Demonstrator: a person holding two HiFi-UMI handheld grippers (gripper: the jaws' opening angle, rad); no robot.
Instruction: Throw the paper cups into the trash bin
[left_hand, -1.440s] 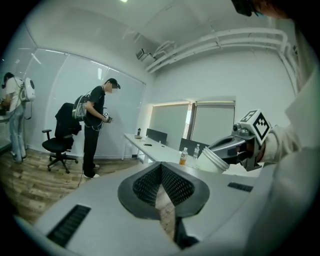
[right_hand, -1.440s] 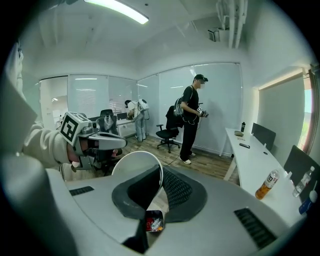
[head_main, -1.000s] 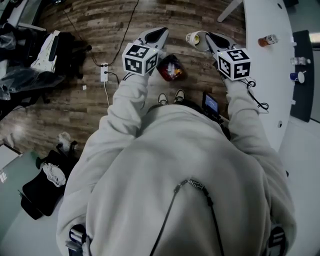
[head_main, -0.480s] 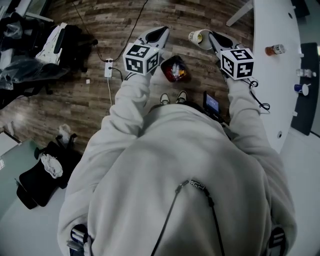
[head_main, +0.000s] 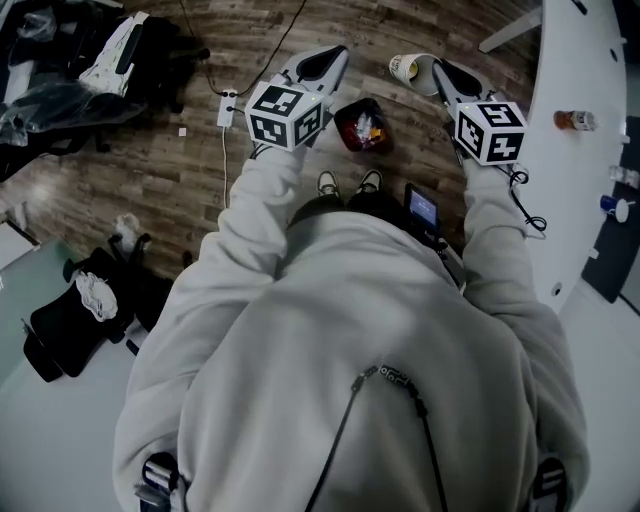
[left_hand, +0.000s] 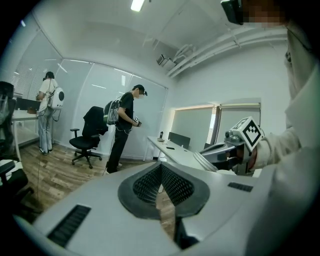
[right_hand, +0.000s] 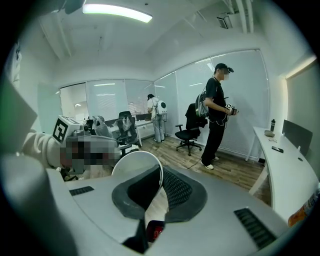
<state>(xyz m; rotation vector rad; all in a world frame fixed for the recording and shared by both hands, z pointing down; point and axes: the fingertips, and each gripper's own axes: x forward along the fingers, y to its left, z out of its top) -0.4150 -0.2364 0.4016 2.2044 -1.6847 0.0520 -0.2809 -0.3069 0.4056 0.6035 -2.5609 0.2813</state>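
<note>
While the right gripper (head_main: 441, 73) is clamped on the paper cup (head_main: 409, 67) rim, just far-right of the trash bin (head_main: 362, 128), bring it left over the bin's mouth before releasing. Left gripper (head_main: 334, 56) is closed and empty.

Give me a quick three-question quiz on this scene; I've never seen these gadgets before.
1. True or false: the right gripper is shut on a paper cup.
2. Where is the trash bin? A: on the white table. B: on the wooden floor, just ahead of the person's shoes. C: on a chair.
3. Fill in: the jaws of the left gripper are ___, with nothing between them.

Key: 1 true; 2 B; 3 shut.
</note>
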